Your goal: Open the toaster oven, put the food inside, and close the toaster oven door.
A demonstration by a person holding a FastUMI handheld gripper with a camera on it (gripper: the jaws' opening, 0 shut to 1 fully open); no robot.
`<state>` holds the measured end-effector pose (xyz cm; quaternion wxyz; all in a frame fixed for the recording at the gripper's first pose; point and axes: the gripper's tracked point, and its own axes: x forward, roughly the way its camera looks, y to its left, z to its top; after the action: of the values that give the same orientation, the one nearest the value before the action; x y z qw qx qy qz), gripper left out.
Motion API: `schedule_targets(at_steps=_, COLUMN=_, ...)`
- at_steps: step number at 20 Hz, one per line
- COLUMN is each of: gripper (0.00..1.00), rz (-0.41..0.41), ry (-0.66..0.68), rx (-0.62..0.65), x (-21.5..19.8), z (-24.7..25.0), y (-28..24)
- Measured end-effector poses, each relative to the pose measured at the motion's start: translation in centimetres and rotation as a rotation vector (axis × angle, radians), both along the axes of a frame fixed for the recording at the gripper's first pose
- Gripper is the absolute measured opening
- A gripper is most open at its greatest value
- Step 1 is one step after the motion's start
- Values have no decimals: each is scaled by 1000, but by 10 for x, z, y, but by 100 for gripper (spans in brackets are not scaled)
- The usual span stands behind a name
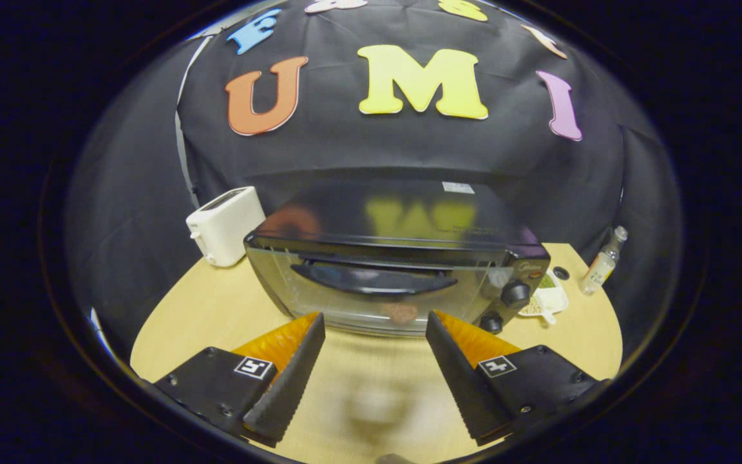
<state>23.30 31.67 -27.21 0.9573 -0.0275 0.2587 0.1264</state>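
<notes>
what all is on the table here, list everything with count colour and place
toaster oven: 1, black with glass door, door shut, just beyond the fingers, mid table
food: 1, brownish, seen through the door glass, low inside the oven
toaster: 1, white, behind the oven's left side
bottle: 1, clear with pale contents, far right of the table
small dish: 1, white, beside the oven's knobs
table: 1, light wood
gripper: 1, fingers open, holding nothing, pointing at the oven door
</notes>
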Motion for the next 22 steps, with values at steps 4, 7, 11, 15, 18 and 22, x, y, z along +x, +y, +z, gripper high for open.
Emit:
schedule_targets(at_steps=4, gripper=100, rz=-14, ry=4, rx=9, x=2, z=-1, y=-2)
schedule_targets(at_steps=7, gripper=100, rz=-23, ry=4, rx=27, x=-1, z=0, y=-1)
schedule_targets(at_steps=11, gripper=100, rz=-10, ry=-33, rx=29, x=-7, z=18, y=1)
schedule_targets(at_steps=15, gripper=100, rz=-1, ry=-102, rx=52, x=-28, z=61, y=-7)
schedule_targets(at_steps=18, gripper=100, rz=-15, ry=-180, rx=77, x=-48, z=109, y=-28)
schedule_targets(at_steps=22, gripper=100, rz=-43, ry=-302, rx=107, x=-76, z=189, y=-79)
